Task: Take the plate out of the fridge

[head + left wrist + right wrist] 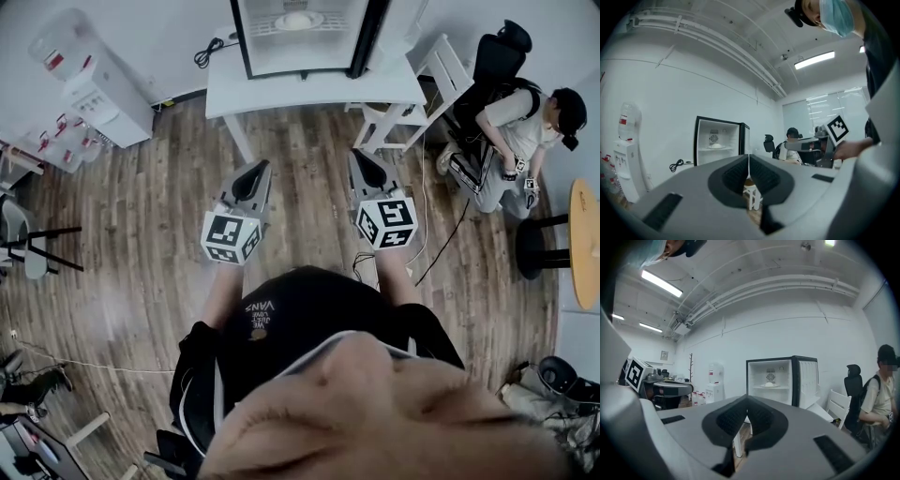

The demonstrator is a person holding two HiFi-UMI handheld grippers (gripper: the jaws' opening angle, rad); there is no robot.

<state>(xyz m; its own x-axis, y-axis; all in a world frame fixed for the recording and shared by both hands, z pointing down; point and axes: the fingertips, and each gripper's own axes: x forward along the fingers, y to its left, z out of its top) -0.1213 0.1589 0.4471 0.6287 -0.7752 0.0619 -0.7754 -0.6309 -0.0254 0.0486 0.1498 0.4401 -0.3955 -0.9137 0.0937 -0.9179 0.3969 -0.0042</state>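
Left tool [255, 171] and right tool [364, 161] are both fully closed and empty, well apart from the plate [298, 21], which sits on a shelf of the open fridge [246, 49] at top centre. Arriving still closed could shove the plate off.

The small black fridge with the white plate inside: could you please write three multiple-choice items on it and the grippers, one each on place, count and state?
1. The small black fridge with white interior stands: A on the white table; B on the floor; C on a chair.
2. White round plates inside it: A none; B one; C three.
3. The grey left gripper and right gripper are: A both open; B both shut, empty; C shut on the plate.
Answers: 1 A, the table's top lies under it; 2 B, one plate shows inside; 3 B, each pair of jaws meets with nothing between.
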